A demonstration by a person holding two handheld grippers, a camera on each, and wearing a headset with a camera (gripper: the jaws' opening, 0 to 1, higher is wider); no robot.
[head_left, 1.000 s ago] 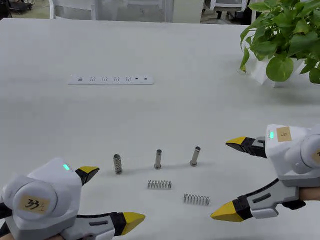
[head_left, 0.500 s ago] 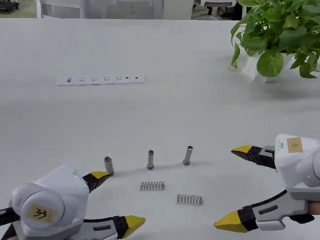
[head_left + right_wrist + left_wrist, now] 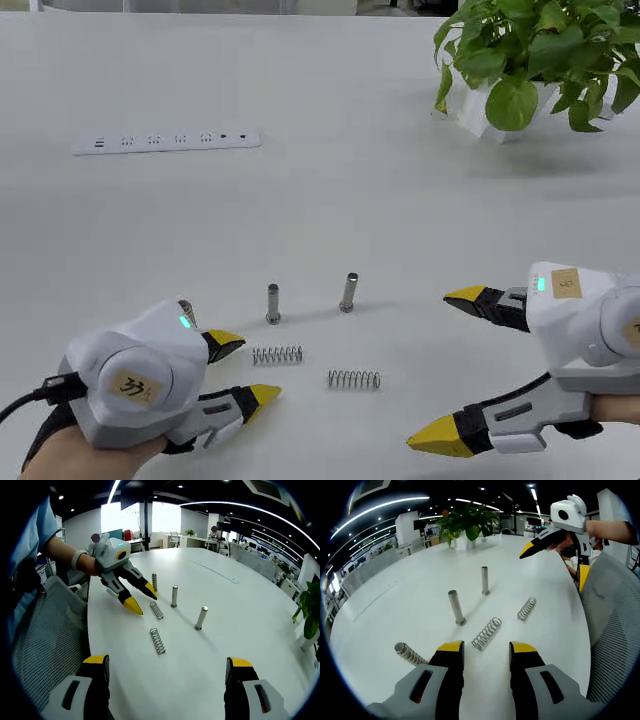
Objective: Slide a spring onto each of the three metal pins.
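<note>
At the far left of the white workbench [image 3: 400, 210] lies a white power strip [image 3: 167, 142]; any marking on it is too small to read. Nearer the person is the left gripper [image 3: 256, 368], its yellow-tipped jaws a modest gap apart with nothing between them. A tan sticker [image 3: 133, 386] on its round cap reads "33". Just behind its upper jaw stands the first pin [image 3: 187, 311], partly hidden in the head view, with a fitted spring [image 3: 409, 653] coiled around it.

To the right, the middle pin [image 3: 273, 303] and the third pin [image 3: 348, 292] stand upright and bare. Two springs lie flat in front of them. The nearer loose spring [image 3: 277, 354] is just beyond the left gripper's jaw tips, and the second loose spring [image 3: 354, 379] lies between the two grippers.

The right gripper [image 3: 431, 368] has its jaws spread wide and empty, pointing toward the springs. The writing on its small label [image 3: 565, 283] cannot be made out. Behind it, at the far right, a leafy plant [image 3: 520, 45] sits in a white pot [image 3: 478, 112].
</note>
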